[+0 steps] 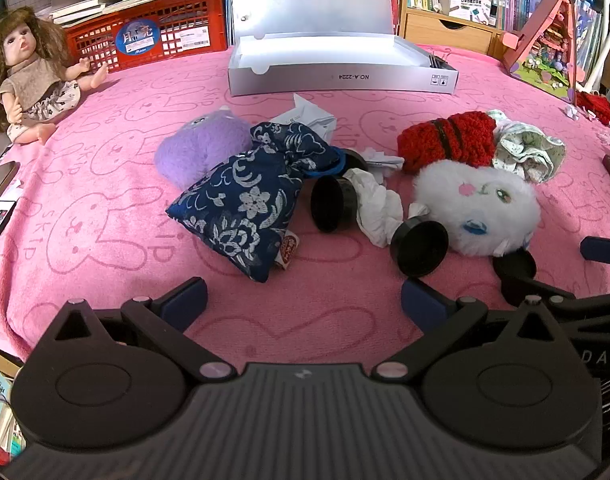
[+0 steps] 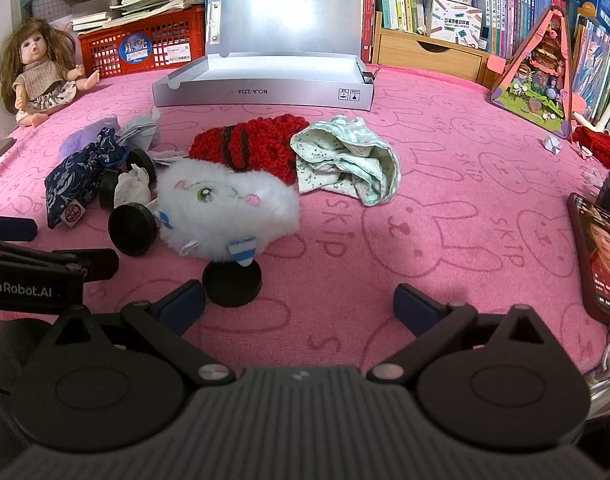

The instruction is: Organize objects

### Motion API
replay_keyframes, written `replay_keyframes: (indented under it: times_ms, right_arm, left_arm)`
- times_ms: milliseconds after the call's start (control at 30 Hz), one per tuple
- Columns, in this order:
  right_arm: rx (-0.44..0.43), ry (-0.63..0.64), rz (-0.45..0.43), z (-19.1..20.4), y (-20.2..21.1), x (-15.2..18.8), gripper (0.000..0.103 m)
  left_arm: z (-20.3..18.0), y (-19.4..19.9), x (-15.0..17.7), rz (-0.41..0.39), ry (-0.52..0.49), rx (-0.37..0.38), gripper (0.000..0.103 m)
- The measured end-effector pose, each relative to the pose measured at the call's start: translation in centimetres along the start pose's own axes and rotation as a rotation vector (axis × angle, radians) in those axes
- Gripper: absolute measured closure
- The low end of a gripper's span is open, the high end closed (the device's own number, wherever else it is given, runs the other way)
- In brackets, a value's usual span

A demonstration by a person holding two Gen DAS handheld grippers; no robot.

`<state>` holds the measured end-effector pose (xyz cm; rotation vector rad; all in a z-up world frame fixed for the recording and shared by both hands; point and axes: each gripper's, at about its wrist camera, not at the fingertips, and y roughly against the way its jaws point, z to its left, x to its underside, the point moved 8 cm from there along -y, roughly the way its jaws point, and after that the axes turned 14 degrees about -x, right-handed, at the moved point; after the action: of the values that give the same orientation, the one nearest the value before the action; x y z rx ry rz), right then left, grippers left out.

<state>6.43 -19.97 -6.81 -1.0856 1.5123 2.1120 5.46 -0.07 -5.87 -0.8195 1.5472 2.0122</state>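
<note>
Left wrist view: the grey box (image 1: pixel 341 80) stands well ahead of the left hand-held gripper (image 1: pixel 303 300) with its lid up; what shows of its floor looks bare, though a clip or two seems to sit at its right end (too small to be sure). The red crate (image 1: pixel 153 32) far ahead to the left carries stacked books and papers on top. Both hand-held grippers are spread wide and hold nothing, the right hand-held gripper (image 2: pixel 299 302) included, hovering low over the pink blanket (image 1: pixel 105 240).

The clutter lies between the grippers and the box. Going by size: the blue floral pouch (image 1: pixel 245 204) just ahead-left of the left gripper, the white plush (image 2: pixel 229 208) straight ahead of the right one, the red knit piece (image 2: pixel 253 148) and pale green cloth (image 2: pixel 345 160) beyond it, the purple plush (image 1: pixel 197 148), then black round lids, one lid (image 2: pixel 232 284) nearly touching the right gripper's left finger.

Judging by the task, nothing is packed yet. A sensible start is the bulky soft things first: take each at its middle, lift clear of the crumpled paper (image 1: pixel 377 208), and lay it flat at the back of the box, leaving the lids for last.
</note>
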Motion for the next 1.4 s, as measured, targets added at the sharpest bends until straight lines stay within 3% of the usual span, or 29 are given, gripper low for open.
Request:
replay_keyframes:
  times_ms: [1100, 1267, 1400]
  right_arm:
    - [0.008, 0.015, -0.016, 0.3, 0.3, 0.0, 0.0]
    - [-0.003, 0.023, -0.027, 0.6, 0.4, 0.0, 0.005]
    - [-0.019, 0.042, -0.037, 1.0, 0.6, 0.0, 0.01]
  left_arm:
    - [0.2, 0.0, 0.0, -0.026, -0.015, 0.038, 0.0]
    - [0.1, 0.2, 0.0, -0.027, -0.013, 0.054, 0.0]
    - [-0.3, 0.7, -0.2, -0.035, -0.015, 0.085, 0.009]
